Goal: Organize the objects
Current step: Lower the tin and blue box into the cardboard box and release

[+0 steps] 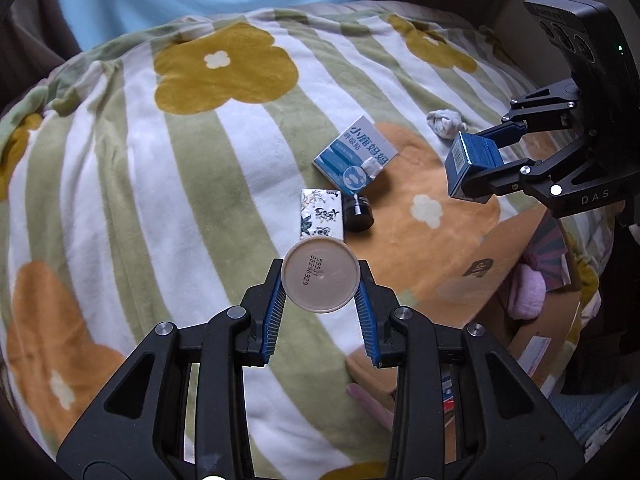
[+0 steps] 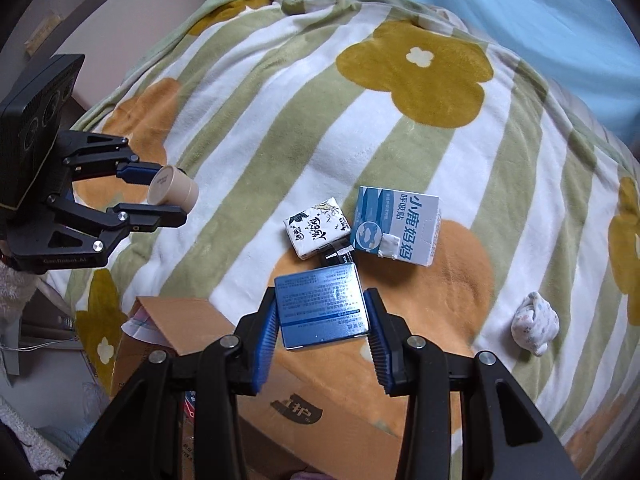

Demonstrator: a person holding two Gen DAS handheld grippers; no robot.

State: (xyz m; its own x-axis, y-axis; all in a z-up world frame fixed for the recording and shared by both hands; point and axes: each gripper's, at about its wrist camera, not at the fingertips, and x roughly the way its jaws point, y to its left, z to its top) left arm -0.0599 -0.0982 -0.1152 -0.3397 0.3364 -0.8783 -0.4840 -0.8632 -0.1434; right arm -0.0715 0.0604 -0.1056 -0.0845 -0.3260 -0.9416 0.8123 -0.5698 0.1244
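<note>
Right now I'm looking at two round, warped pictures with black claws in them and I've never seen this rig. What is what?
A person holds two hand-held claws, each with a fisheye camera looking along its fingers. The left-wrist view shows the left claw shut on a beige round tub. The right-wrist view shows the right claw shut on a shiny dark blue box. On the striped flowered blanket lie a black-and-white floral tissue pack, a blue-and-white carton, a small black jar and a crumpled white wad. An open brown cardboard box sits below.
</note>
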